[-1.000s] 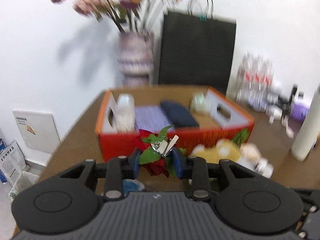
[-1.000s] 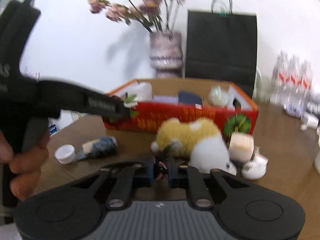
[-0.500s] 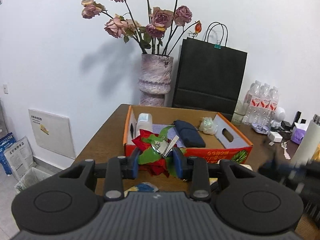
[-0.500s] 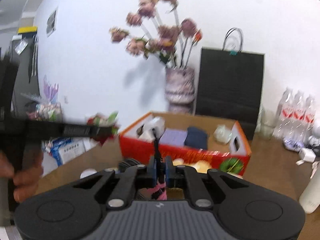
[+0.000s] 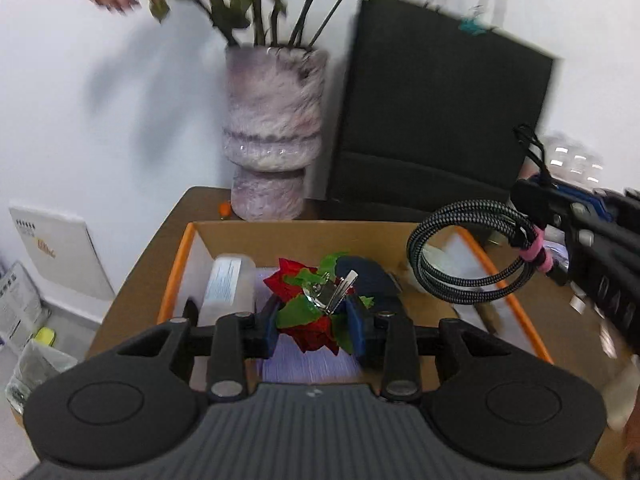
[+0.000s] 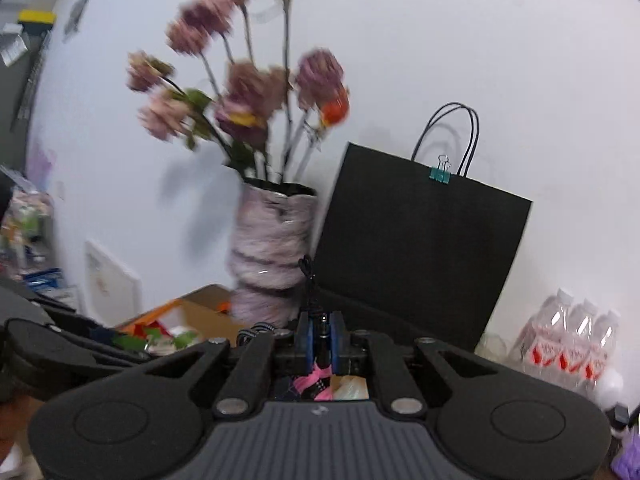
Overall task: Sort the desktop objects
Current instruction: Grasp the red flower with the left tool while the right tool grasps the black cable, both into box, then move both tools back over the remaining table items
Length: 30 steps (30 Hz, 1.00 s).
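My left gripper (image 5: 315,322) is shut on a red and green flower hair clip (image 5: 316,300) and holds it above the orange cardboard box (image 5: 176,272). The box holds a white bottle (image 5: 228,288), a lilac cloth (image 5: 308,364) and a dark blue pouch (image 5: 372,276). My right gripper (image 6: 322,334) is shut on a coiled black braided cable (image 5: 468,252) tied with a pink band (image 5: 536,250); the coil hangs over the box's right side. In the right wrist view only the cable's end (image 6: 308,276) and pink band (image 6: 316,380) show.
A pink vase of dried roses (image 5: 272,136) and a black paper bag (image 5: 436,120) stand behind the box against the wall. Water bottles (image 6: 568,340) stand at the right. The brown table (image 5: 140,276) ends at the left, with clutter on the floor (image 5: 24,320).
Both grippers have moved forward and over the box. The right gripper lifted the cable from the table and now holds its coil above the box's right side.
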Each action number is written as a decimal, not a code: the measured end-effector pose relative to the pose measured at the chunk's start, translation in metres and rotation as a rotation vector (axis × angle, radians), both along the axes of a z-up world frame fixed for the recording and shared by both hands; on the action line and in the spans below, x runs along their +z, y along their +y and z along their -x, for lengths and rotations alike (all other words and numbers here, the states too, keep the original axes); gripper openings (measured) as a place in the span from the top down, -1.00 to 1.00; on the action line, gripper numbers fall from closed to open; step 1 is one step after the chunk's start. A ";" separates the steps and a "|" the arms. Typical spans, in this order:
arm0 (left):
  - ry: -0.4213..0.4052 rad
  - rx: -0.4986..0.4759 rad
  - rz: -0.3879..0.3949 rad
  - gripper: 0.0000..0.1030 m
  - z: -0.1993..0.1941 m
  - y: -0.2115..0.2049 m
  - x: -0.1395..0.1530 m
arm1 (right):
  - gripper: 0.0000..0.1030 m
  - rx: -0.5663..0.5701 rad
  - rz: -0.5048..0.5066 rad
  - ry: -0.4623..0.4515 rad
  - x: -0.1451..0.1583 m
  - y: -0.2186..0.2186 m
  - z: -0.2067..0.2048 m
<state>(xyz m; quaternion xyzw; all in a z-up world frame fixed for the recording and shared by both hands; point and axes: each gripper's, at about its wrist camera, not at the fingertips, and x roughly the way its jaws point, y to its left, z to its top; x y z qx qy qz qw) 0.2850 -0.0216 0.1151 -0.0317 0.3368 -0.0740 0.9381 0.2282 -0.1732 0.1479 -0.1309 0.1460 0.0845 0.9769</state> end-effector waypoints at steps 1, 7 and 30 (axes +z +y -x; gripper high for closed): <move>-0.001 0.035 0.000 0.33 -0.011 -0.002 -0.007 | 0.87 -0.005 0.026 -0.020 -0.010 0.001 -0.014; 0.122 0.063 -0.029 -0.17 -0.056 -0.011 -0.054 | 0.82 -0.057 0.081 0.211 -0.091 -0.008 -0.072; 0.081 0.080 -0.191 -1.00 0.075 0.032 0.038 | -0.60 -0.079 -0.241 0.474 0.012 -0.063 -0.018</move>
